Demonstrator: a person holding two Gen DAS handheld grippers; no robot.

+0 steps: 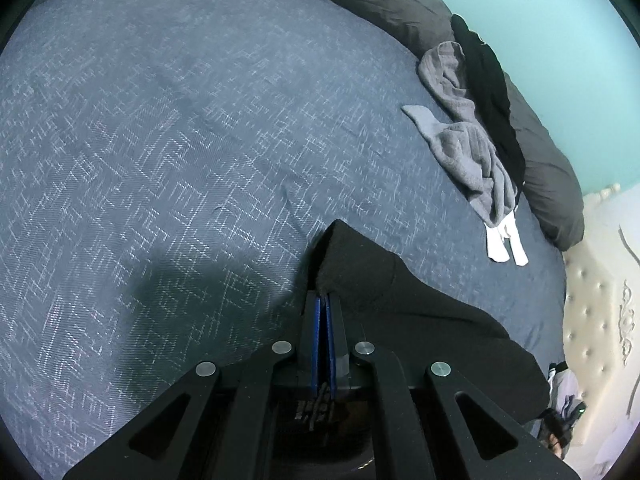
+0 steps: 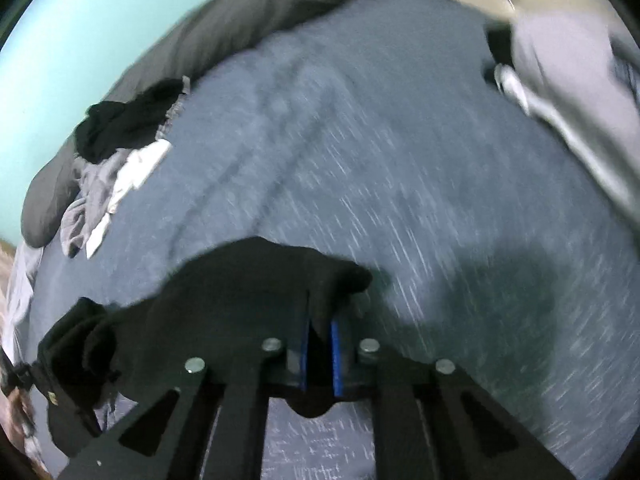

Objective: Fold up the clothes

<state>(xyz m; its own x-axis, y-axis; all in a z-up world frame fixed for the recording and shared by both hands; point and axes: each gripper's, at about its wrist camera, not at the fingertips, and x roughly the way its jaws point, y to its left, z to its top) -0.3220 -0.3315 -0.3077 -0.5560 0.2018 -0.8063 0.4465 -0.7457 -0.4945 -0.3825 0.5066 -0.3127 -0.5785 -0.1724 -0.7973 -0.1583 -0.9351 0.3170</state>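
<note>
1. Left gripper clamped on an edge of the black garment, held up over the blue bedspread.
2. Right gripper pinched on another edge of the same garment (view blurred).
3. Step, by judgement: carrying or spreading it between both grips.
4. Next: keeping both grips, laying it flat on open bedspread, clear of the grey clothes pile by the pillows.

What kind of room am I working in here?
Most likely a bedroom: a bed with a blue patterned bedspread, a tufted cream headboard and dark grey pillows against a turquoise wall. Loose clothes lie on the bed.
</note>
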